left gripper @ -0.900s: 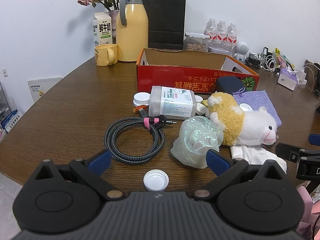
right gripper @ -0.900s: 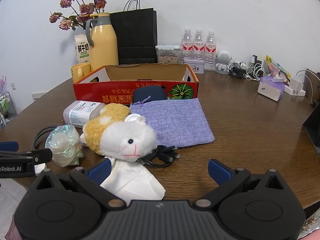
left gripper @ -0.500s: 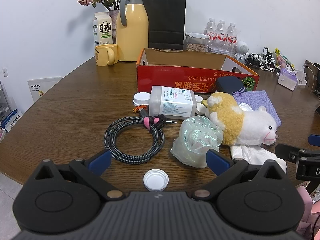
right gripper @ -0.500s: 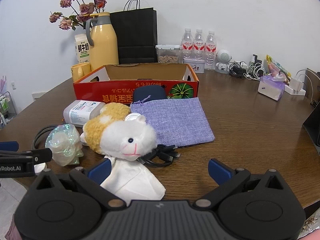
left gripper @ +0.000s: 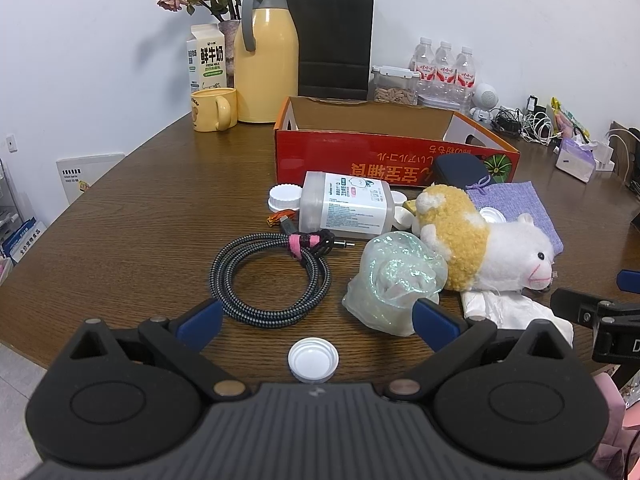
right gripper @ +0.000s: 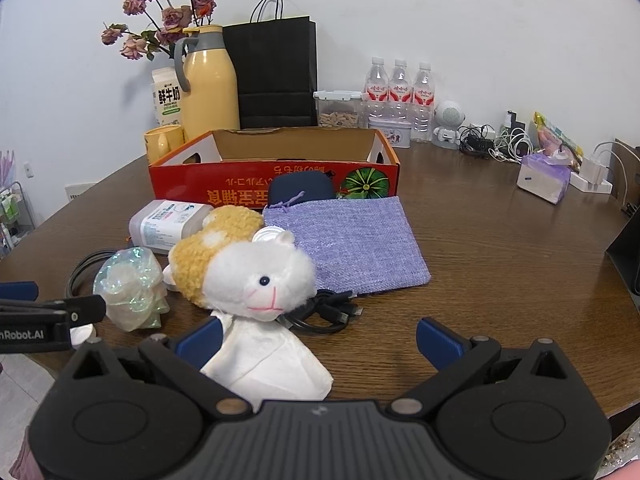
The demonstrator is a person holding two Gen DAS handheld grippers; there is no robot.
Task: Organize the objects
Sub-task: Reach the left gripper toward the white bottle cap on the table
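An open red cardboard box (left gripper: 384, 160) (right gripper: 256, 184) stands mid-table. In front of it lie a plastic bottle on its side (left gripper: 344, 210), a coiled braided cable (left gripper: 272, 280), a crumpled iridescent bag (left gripper: 394, 280) (right gripper: 130, 286), a plush sheep (left gripper: 484, 244) (right gripper: 248, 268), a purple pouch (right gripper: 348, 240), a dark case (right gripper: 300, 190), a white tissue (right gripper: 268, 360) and black cables (right gripper: 328, 314). A white cap (left gripper: 313, 360) lies between the fingers of my left gripper (left gripper: 316, 322), which is open and empty. My right gripper (right gripper: 318, 338) is open and empty over the tissue's edge.
At the back stand a yellow thermos (left gripper: 266, 56), a mug (left gripper: 212, 109), a milk carton (left gripper: 208, 58), a black paper bag (left gripper: 334, 40), water bottles (left gripper: 444, 68) and chargers (right gripper: 496, 146). A tissue pack (right gripper: 544, 176) sits at the right. The table edge runs close below both grippers.
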